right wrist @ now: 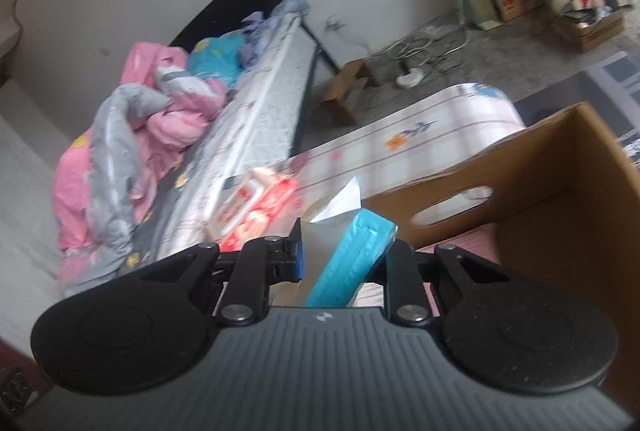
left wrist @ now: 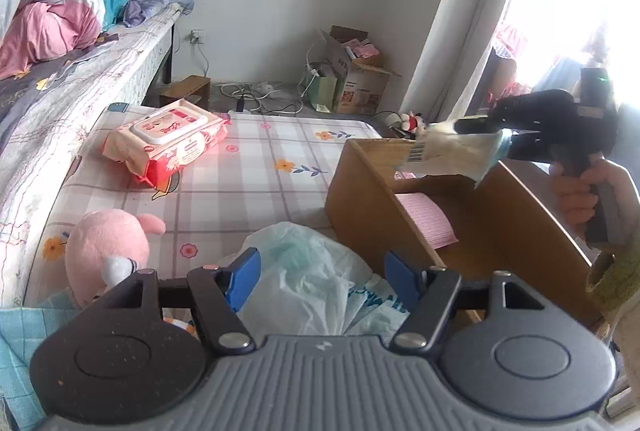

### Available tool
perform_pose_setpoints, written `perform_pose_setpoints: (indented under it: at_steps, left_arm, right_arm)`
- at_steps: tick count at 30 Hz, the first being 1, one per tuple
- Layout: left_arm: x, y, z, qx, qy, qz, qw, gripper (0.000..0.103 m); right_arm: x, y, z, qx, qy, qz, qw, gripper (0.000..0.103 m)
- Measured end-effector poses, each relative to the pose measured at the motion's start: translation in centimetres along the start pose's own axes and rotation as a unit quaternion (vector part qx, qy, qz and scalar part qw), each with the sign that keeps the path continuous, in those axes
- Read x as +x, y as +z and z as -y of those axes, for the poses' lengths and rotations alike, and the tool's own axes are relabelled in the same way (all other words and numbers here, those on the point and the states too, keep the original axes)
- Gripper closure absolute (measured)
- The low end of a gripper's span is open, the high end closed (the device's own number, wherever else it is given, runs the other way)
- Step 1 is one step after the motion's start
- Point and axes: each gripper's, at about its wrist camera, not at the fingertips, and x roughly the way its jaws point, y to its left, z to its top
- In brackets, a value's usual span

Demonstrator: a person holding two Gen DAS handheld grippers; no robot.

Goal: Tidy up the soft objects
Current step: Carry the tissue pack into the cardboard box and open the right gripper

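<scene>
Risk: tissue pack pinched by one end in right gripper, hanging above cardboard box; could slip out or catch box rim on lowering. Left gripper open over plastic bag, holding nothing. Barcode visible on pack wrapper; print on red wipes pack unreadable.

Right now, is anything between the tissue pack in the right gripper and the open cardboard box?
Nothing visible. The right gripper holds the tissue pack above the cardboard box's open top, and only a pink sheet lies flat inside.
</scene>
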Motion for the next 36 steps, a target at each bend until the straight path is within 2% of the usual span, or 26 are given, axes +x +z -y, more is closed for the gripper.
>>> perform_pose_setpoints:
  at_steps: [4, 6, 11, 15, 18, 21, 24, 28, 30, 33, 36]
  left_arm:
    - [-0.4, -0.4, -0.9, -0.013, 0.025, -0.005, 0.9996, 0.033]
    - [-0.6, -0.4, -1.3, -0.019, 0.034, -0.007, 0.9992, 0.033]
    - [-1.0, -0.5, -1.9, -0.022, 0.044, -0.01, 0.9988, 0.033]
    - [-1.0, -0.6, -1.8, -0.023, 0.04, -0.012, 0.9989, 0.033]
    - [-1.0, -0.9, -1.7, -0.023, 0.034, -0.011, 0.9991, 0.033]
    - [-1.2, -1.0, -1.8, -0.022, 0.033, -0.009, 0.9992, 0.033]
    - [-1.3, -1.0, -2.2, -0.026, 0.033, -0.008, 0.9991, 0.033]
    - [-1.2, -1.1, -2.6, -0.03, 0.033, -0.01, 0.9989, 0.033]
    - [-1.1, -1.1, -2.7, -0.033, 0.033, -0.011, 0.9989, 0.033]
    - [-1.1, -1.2, -2.8, -0.036, 0.032, -0.011, 0.9988, 0.033]
    - [-1.0, -1.3, -3.0, -0.039, 0.033, -0.011, 0.9987, 0.033]
  right_arm:
    - [2.2, 0.3, 5.2, -0.002, -0.064, 0.017, 0.998, 0.083]
    - [3.2, 0.0, 6.6, -0.011, -0.07, 0.024, 0.997, 0.077]
    - [4.4, -1.6, 6.2, -0.07, -0.12, 0.02, 0.99, 0.072]
    - [4.7, -2.5, 5.7, -0.097, -0.161, 0.021, 0.982, 0.059]
    - [4.1, -3.0, 4.3, -0.136, -0.208, 0.026, 0.968, 0.049]
    - [3.3, -3.6, 3.3, -0.173, -0.239, 0.036, 0.955, 0.047]
    - [1.8, -3.7, 2.4, -0.181, -0.247, 0.058, 0.95, 0.047]
    - [-0.4, -3.5, 0.9, -0.165, -0.216, 0.077, 0.959, 0.049]
    - [-0.4, -3.6, 0.0, -0.167, -0.189, 0.069, 0.965, 0.053]
    - [0.5, -3.9, -1.9, -0.187, -0.17, 0.054, 0.966, 0.056]
    - [2.6, -3.7, -2.6, -0.198, -0.172, 0.023, 0.965, 0.056]
